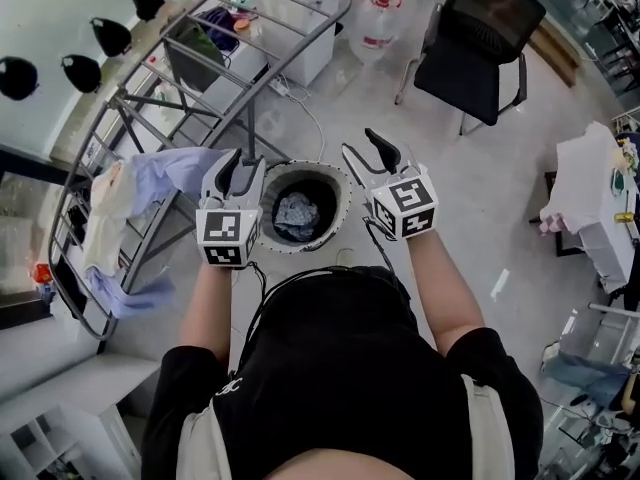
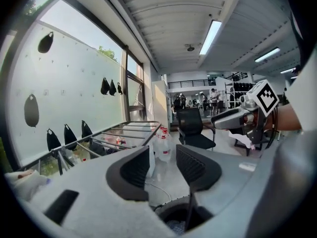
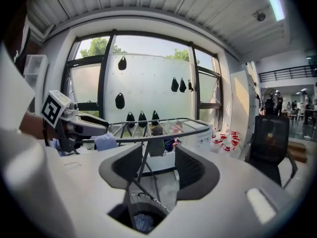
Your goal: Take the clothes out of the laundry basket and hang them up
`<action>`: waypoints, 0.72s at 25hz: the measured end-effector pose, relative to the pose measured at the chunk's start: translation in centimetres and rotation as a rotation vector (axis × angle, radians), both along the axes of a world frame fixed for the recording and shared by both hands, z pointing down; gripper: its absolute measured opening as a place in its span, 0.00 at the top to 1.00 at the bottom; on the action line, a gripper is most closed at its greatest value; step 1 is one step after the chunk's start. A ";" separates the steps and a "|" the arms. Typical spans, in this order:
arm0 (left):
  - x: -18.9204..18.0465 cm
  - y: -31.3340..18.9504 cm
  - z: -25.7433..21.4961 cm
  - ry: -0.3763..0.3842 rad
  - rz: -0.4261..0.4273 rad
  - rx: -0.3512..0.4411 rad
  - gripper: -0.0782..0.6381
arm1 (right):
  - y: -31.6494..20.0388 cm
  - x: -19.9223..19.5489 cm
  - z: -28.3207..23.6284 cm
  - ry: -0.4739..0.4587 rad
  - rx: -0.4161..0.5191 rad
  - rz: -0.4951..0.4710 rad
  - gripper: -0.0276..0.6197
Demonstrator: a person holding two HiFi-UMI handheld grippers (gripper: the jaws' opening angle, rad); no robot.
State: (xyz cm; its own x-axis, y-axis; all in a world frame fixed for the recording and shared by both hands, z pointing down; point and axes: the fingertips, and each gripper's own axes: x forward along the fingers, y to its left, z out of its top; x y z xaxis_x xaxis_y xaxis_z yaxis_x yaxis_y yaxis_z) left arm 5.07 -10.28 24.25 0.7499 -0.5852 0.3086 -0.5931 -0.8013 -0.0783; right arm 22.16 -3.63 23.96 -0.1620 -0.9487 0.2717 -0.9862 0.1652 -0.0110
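Note:
The round laundry basket point(image 1: 344, 206) stands on the floor right in front of me, with a crumpled blue-grey garment point(image 1: 297, 215) at its bottom. My left gripper point(image 1: 240, 165) hovers over the basket's left rim and my right gripper point(image 1: 360, 146) over its right rim. Both are open with nothing between their jaws. In the left gripper view the left gripper point(image 2: 163, 165) looks past the basket point(image 2: 181, 221) toward the room. In the right gripper view the right gripper point(image 3: 159, 167) looks toward the metal drying rack point(image 3: 163, 128). On the rack point(image 1: 200, 88) hang a light blue garment point(image 1: 170, 173) and a cream cloth point(image 1: 105, 218).
A black office chair point(image 1: 480, 38) stands at the far right, with water bottles point(image 1: 375, 8) beside a white cabinet behind the basket. A white table point(image 1: 590, 198) with items is at the right edge. Black bag-like shapes point(image 1: 110, 36) hang on the window wall behind the rack.

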 end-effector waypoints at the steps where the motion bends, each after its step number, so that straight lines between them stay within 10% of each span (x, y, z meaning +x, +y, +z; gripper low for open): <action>1: 0.0 0.4 1.1 -0.023 0.009 -0.018 0.64 | 0.2 -0.4 1.3 0.008 -0.029 -0.018 0.64; 18: -5.0 4.6 19.4 -0.226 -0.078 -0.341 0.64 | 2.4 -5.9 22.5 0.090 -0.452 -0.252 0.63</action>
State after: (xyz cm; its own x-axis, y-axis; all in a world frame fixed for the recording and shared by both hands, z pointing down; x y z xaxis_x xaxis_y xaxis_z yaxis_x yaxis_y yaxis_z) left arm 0.09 -5.67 43.66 0.5986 -0.4734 0.6462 -0.6515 -0.7571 0.0489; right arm 16.22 -1.27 46.43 -0.3270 -0.6680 0.6684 -0.9169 0.3954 -0.0534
